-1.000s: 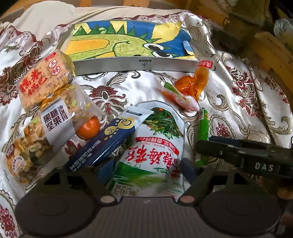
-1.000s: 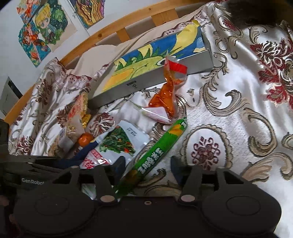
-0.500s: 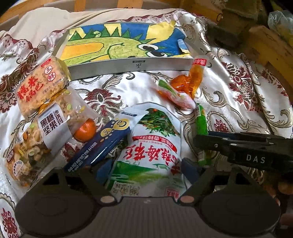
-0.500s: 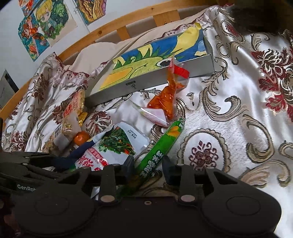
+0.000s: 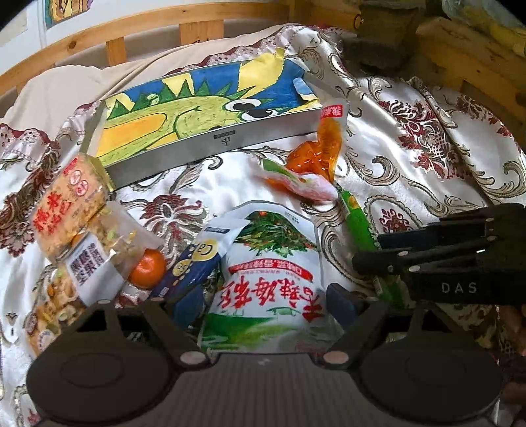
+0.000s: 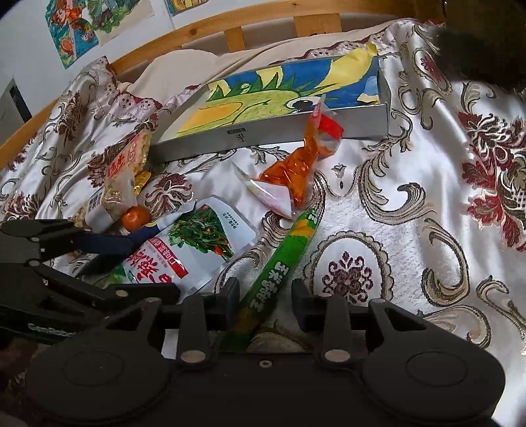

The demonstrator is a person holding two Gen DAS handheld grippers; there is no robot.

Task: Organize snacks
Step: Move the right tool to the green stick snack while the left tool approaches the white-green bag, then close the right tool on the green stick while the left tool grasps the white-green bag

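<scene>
Snacks lie scattered on our floral satin bedspread [image 6: 378,184]. Our left gripper [image 5: 263,300] spreads wide around the white plastic pickled-vegetable pouch [image 5: 273,262]; our right gripper [image 6: 265,297] stands parted astride the long green plastic sausage stick [image 6: 279,262], pads not touching it.

floral bedspread [image 6: 394,203], wooden bedframe [image 6: 203,29], wall drawings [image 6: 79,29]
</scene>
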